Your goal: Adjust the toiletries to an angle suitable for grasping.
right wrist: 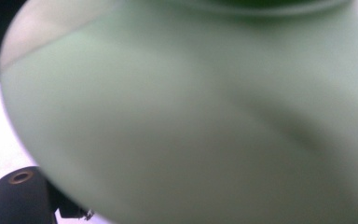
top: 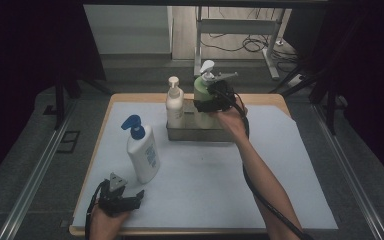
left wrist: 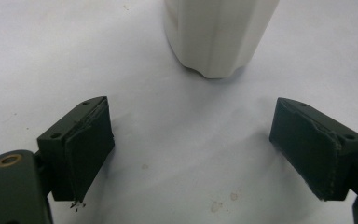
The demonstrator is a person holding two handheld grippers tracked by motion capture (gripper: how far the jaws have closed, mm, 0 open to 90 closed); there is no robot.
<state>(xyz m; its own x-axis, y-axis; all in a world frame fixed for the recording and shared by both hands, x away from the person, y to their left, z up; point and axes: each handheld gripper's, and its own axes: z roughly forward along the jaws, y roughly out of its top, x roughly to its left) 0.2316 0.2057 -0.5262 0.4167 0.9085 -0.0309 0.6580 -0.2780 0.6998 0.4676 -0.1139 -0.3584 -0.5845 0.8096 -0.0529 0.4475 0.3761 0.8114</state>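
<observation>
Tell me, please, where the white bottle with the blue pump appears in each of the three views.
High view: the white bottle with the blue pump stands left of centre on the white mat, just beyond the left gripper.
Left gripper view: its white base sits top centre, beyond the open fingers.
Right gripper view: not in it; the green bottle is pressed close to the lens.
Shared landmark: the white mat.

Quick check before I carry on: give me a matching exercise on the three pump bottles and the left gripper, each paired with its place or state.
1 green bottle
2 cream bottle
3 blue-pump bottle
4 left gripper

a jaws open, nothing between them
b on the white mat, outside the tray
c left end of the metal tray
d at the right gripper

1-d, 2-c, 3-b, 4-a
</observation>
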